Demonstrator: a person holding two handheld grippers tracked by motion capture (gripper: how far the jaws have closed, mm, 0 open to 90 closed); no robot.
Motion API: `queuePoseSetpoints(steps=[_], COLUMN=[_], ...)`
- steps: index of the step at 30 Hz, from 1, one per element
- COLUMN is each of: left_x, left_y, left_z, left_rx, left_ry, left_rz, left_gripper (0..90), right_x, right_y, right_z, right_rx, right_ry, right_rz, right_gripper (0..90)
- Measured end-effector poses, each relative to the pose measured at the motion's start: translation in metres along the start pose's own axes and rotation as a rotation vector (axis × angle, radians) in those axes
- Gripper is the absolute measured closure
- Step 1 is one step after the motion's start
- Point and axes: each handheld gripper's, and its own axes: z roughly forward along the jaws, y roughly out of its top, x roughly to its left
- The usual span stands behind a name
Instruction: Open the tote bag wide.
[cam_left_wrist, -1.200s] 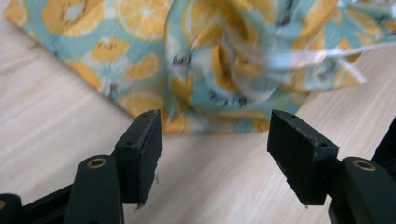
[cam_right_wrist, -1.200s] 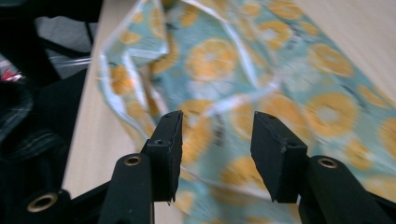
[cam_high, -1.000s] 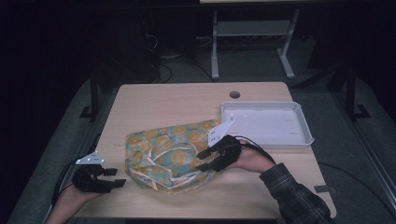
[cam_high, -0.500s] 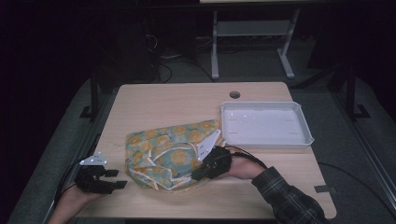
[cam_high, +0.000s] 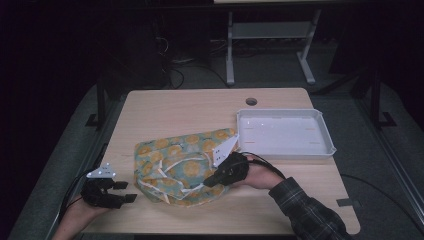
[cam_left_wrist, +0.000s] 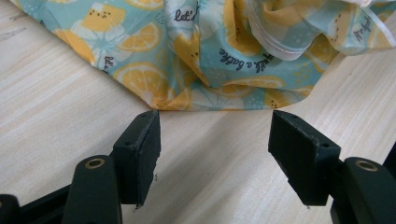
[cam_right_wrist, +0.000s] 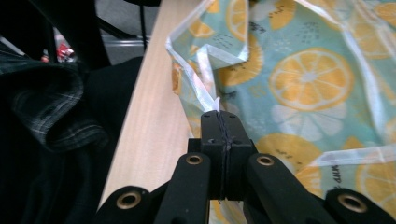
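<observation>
Cloth (cam_high: 182, 167) printed with lemon slices lies crumpled on the near half of the tabletop (cam_high: 190, 107), between the two hands. At the left of the high view, the left hand-held gripper (cam_high: 125, 191) rests low near the tabletop's near left corner, just beside the cloth's left edge, its jaws standing wide with nothing between them. The left gripper view brings out what the high view cannot: the fabric's corner (cam_left_wrist: 156, 100) lies just ahead of the two black pads without touching them, bare wood shows in the gap, and small printed lettering runs across the pattern. Further right, the right hand-held gripper (cam_high: 209, 182) sits on the cloth's near right part, a plaid sleeve (cam_high: 305, 210) behind it. Its jaws have just been closing. The right gripper view shows them pressed together on a white-hemmed fold (cam_right_wrist: 215, 103) of the cloth, a sliver of hem poking out past the tips, close to the tabletop's edge. At the far right, the high view shows a white tray (cam_high: 327, 145) well apart from the cloth.
</observation>
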Motion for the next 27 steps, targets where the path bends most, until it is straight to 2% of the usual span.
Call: queuePoseSetpoints(steps=[12, 13, 20, 21, 23, 25, 27], left_x=[-0.001, -0.001, 0.0, -0.001, -0.001, 0.0, 0.0], left_y=[0.001, 0.001, 0.001, 0.0, 0.0, 0.0, 0.0], left_z=[0.001, 0.001, 0.001, 0.002, 0.002, 0.001, 0.001], left_rx=[-0.009, -0.012, -0.009, -0.019, -0.025, -0.02, -0.019], left_ry=[-0.001, -0.002, -0.003, -0.007, -0.01, -0.009, -0.01], left_rz=[0.017, 0.015, 0.011, -0.003, -0.007, 0.003, 0.003], left_gripper=[30.1, 30.0, 29.8, 29.7, 29.7, 29.7, 29.7], right_x=[-0.023, -0.026, -0.052, -0.057, -0.065, -0.073, -0.081], right_y=[0.014, 0.015, 0.025, 0.026, 0.028, 0.031, 0.035], right_z=[-0.014, -0.015, -0.017, -0.017, -0.016, -0.013, -0.009], right_rx=[-0.055, -0.065, -0.091, -0.102, -0.128, -0.119, -0.116], right_ry=[-0.098, -0.103, -0.174, -0.188, -0.197, -0.212, -0.225], right_rz=[0.025, 0.042, 0.079, 0.082, 0.104, 0.124, 0.124], right_gripper=[89.2, 89.2, 89.3, 89.2, 89.3, 89.3, 89.3])
